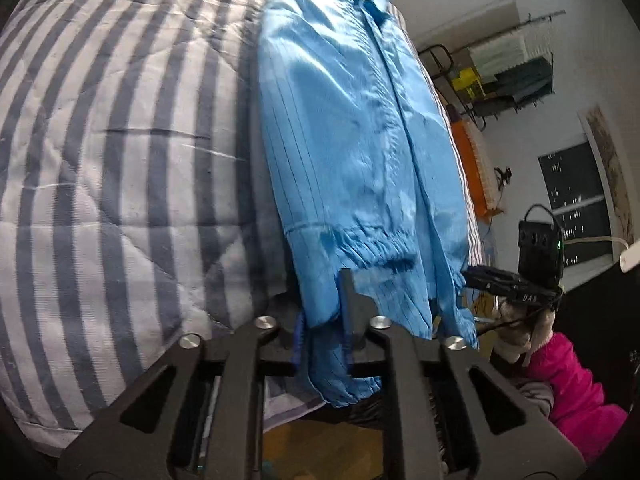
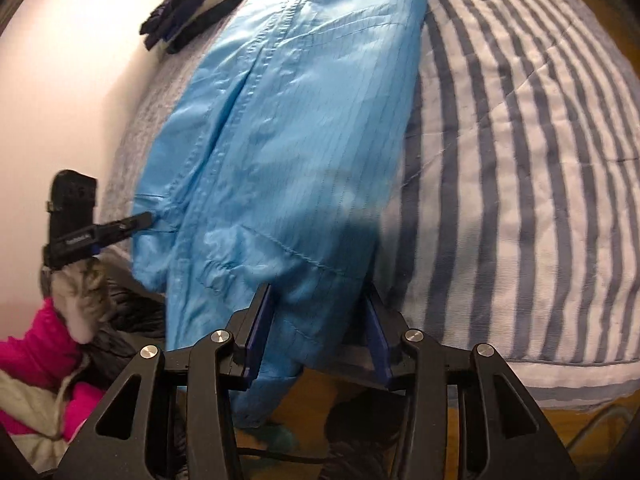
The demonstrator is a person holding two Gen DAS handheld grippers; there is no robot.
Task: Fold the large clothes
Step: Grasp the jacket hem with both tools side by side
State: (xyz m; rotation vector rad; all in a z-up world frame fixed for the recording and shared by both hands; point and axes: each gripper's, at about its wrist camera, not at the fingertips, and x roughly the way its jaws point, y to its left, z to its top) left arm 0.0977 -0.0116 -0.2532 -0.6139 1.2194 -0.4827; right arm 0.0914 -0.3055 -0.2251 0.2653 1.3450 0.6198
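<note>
Blue garment, a large shiny jacket-like piece with fine pinstripes and elastic cuffs, lies lengthwise on the striped quilt of a bed, its lower end hanging over the near edge. It looks already narrowed into a long strip, sleeves laid in along the body, so the step in hand is probably the lengthwise fold: lifting the hem end and carrying it up toward the collar. That move would call for both grippers to rise together, keep the hem taut and level between them, and lay it down squarely without dragging the slippery fabric sideways. At the far end of the bed, in the right wrist view, a heap of dark clothes sits beside the garment's collar end. The left gripper points along the bed from the foot, its fingers drawn close with a fold of the hem pinched between them. The right gripper comes in from the same end at the garment's other bottom corner; its blue-padded fingers stand noticeably apart with cloth lying between them, and whether they actually press the cloth I cannot tell. A pink sleeve of the person shows behind the grippers.
</note>
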